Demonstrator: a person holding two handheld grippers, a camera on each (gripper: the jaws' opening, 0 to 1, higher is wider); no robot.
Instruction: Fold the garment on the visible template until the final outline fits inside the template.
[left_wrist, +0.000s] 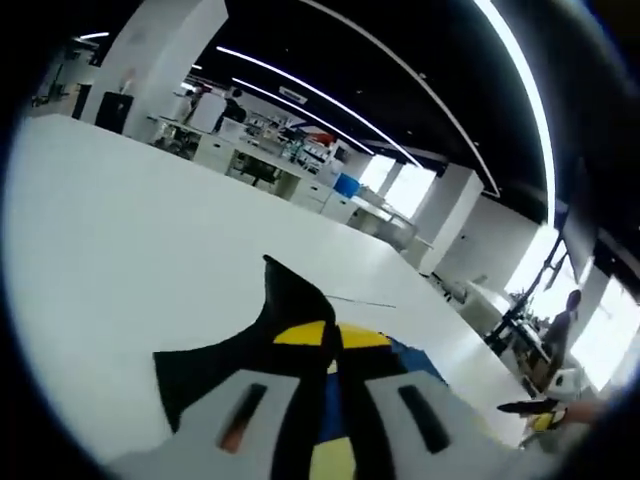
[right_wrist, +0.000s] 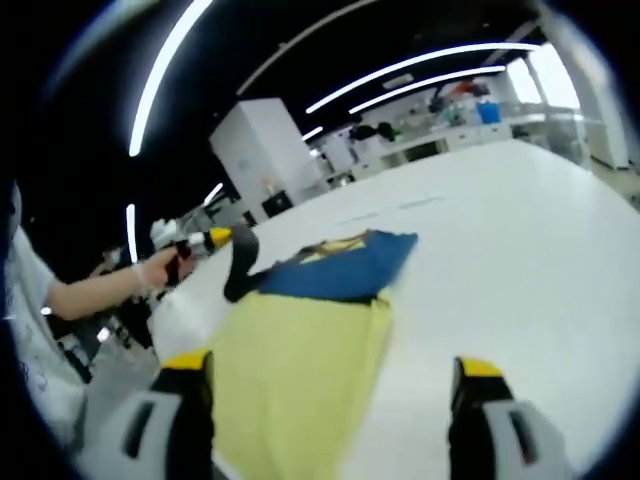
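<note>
The garment (right_wrist: 300, 370) lies on the white table (right_wrist: 520, 260), with a yellow part nearest and a blue part (right_wrist: 345, 265) beyond. My right gripper (right_wrist: 332, 385) is open, its yellow-tipped jaws standing wide apart over the yellow cloth. My left gripper (left_wrist: 332, 342) is shut on a black part of the garment (left_wrist: 285, 300) and holds it lifted off the table (left_wrist: 150, 240). In the right gripper view, the left gripper (right_wrist: 212, 240) is at the left in a person's hand, with the black cloth (right_wrist: 240, 270) hanging from it. The right gripper (left_wrist: 535, 410) shows low at the right of the left gripper view.
Faint thin lines (left_wrist: 360, 300) mark the tabletop beyond the garment. The person's arm and white sleeve (right_wrist: 60, 290) are at the left. Desks and shelves (left_wrist: 270, 160) stand behind the table, and a person (left_wrist: 562, 320) sits far off at the right.
</note>
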